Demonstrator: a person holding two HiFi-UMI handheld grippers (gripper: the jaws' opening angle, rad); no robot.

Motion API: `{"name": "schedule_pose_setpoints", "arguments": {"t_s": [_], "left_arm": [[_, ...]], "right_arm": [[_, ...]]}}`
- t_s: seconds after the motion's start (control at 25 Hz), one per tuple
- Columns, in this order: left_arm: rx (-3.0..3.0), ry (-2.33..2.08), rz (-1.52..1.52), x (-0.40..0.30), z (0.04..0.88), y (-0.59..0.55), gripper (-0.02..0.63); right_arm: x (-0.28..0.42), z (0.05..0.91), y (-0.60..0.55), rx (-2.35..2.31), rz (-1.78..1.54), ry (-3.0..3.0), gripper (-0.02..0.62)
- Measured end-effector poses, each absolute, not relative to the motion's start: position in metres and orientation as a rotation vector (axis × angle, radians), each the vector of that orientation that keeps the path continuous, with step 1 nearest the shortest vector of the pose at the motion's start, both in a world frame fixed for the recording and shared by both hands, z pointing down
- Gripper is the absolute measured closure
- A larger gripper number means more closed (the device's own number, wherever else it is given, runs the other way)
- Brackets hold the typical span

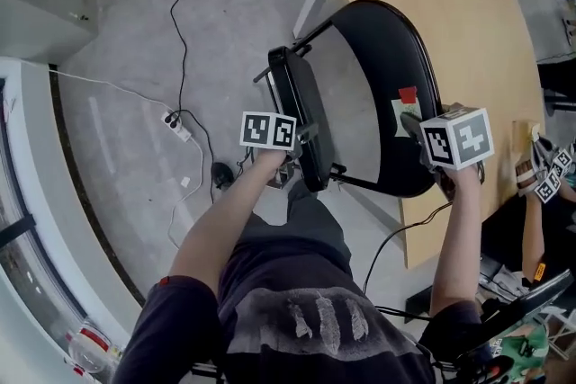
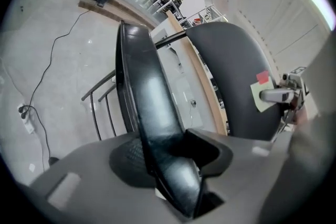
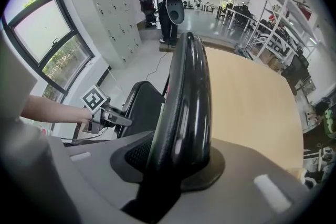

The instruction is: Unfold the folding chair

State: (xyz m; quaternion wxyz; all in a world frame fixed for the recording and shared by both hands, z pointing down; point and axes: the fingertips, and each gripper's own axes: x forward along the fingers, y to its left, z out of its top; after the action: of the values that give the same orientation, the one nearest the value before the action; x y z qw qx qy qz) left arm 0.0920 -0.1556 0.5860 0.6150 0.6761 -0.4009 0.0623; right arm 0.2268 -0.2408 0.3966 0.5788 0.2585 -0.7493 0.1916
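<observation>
Black padded seat (image 1: 300, 108) is clamped by its edge in the left tool (image 1: 301, 159), whose jaws are narrowed onto it. The right tool (image 1: 416, 129) likewise pinches the backrest (image 1: 382, 58) at its rim. Between them the folding chair (image 1: 378, 139) stands on the floor (image 1: 135, 40) beside the wooden desk (image 1: 450, 4), seat and back spread in a narrow V. Opening looks begun; the seat is not yet swung down flat.
</observation>
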Motion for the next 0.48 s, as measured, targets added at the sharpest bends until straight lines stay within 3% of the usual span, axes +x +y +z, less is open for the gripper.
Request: {"name": "schedule_pose_setpoints", "arguments": {"t_s": [0.48], "left_arm": [[1.391, -1.028, -0.188, 0.028, 0.628, -0.125, 0.450]], "right_arm": [[0.223, 0.413, -0.225, 0.604, 0.519, -1.753, 0.469]]}}
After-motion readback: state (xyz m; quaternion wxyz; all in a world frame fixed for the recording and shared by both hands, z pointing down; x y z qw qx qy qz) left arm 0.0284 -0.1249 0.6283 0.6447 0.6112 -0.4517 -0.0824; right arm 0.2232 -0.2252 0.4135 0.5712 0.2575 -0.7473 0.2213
